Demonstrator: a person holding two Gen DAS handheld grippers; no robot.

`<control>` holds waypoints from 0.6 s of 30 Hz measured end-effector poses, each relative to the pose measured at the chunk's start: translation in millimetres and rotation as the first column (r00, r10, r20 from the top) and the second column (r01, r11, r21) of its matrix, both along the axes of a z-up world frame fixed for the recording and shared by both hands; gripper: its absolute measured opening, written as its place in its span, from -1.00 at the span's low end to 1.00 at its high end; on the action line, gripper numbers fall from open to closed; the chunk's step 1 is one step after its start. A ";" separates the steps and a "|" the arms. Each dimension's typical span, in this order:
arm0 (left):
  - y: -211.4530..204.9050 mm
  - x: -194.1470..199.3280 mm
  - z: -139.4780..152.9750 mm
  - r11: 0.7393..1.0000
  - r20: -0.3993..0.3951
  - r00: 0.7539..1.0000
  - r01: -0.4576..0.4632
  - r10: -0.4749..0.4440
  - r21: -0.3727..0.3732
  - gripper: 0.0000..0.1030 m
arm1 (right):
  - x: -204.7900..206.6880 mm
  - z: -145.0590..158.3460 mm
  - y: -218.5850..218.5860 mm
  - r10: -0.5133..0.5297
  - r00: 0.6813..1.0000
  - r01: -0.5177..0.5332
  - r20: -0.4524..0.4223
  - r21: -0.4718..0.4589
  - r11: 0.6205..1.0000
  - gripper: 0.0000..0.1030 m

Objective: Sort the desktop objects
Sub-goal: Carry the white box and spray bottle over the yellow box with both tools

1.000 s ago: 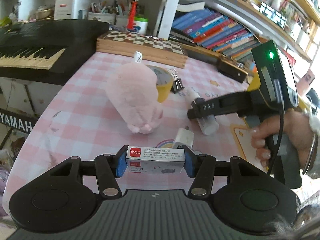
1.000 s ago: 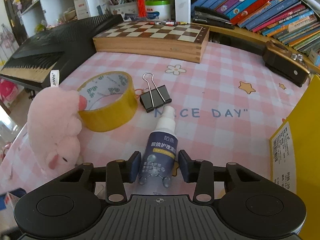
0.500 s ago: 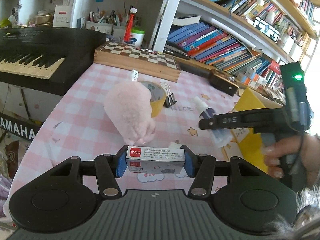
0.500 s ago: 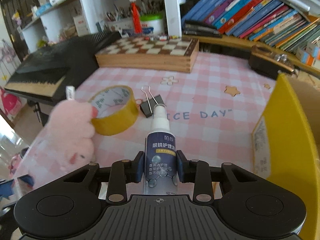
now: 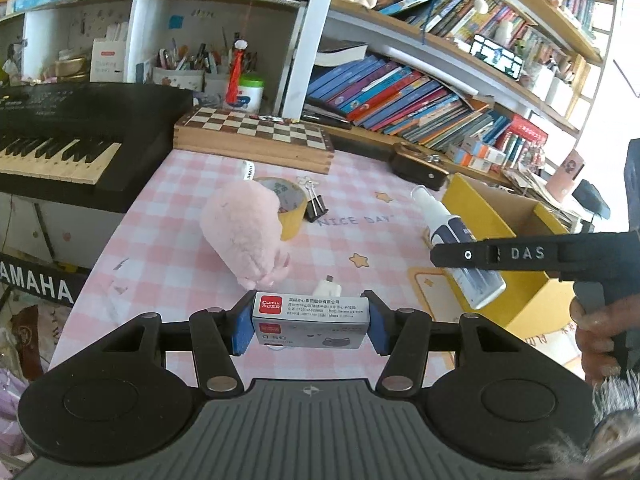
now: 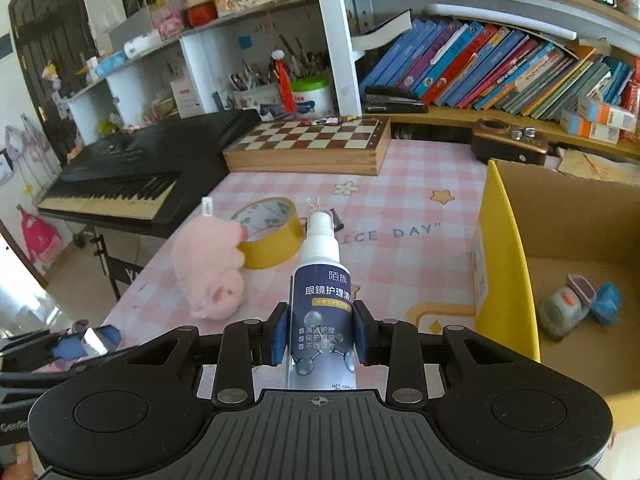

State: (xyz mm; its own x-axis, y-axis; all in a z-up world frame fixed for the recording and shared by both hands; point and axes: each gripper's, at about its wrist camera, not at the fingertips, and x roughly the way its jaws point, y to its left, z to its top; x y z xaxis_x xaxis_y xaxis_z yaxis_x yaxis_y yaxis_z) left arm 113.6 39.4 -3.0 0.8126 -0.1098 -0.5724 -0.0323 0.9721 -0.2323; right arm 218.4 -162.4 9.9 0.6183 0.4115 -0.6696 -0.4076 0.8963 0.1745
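I have the L gripper [image 5: 310, 322] clamped on the staple box [image 5: 310, 323] and the R gripper [image 6: 320, 336] clamped on the spray bottle [image 6: 322, 308], both held above the tbl, w/ a couple items already in the yellow box [image 6: 504, 264] and, by my est., plush pig [image 6: 208, 268], tape roll [image 6: 272, 232], binder clip [image 5: 315, 204] & white adapter [image 5: 327, 288] left to sort.

Upper right of my left view: wooden shelves [image 5: 460, 46] packed with leaning books [image 5: 400, 96]. White cubby shelving [image 5: 140, 32] upper left, a black Yamaha keyboard [image 5: 76, 136] below it. Pink checked tablecloth [image 5: 168, 216] centre frame. Daylight glares at my right view's lower left
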 end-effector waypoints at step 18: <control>-1.6 -66.5 17.4 0.994 0.029 0.994 0.104 -0.104 0.015 0.00 | -94.2 7.9 -8.2 -0.052 0.999 0.052 -0.002 0.028 0.998 -0.37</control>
State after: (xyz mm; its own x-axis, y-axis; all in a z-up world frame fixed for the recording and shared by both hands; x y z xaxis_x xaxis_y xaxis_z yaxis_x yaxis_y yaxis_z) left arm 47.1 37.8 14.4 0.8139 -0.1874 -0.5499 0.0760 0.9728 -0.2189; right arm 124.3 -170.5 17.8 0.6389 0.3974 -0.6587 -0.3600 0.9111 0.2005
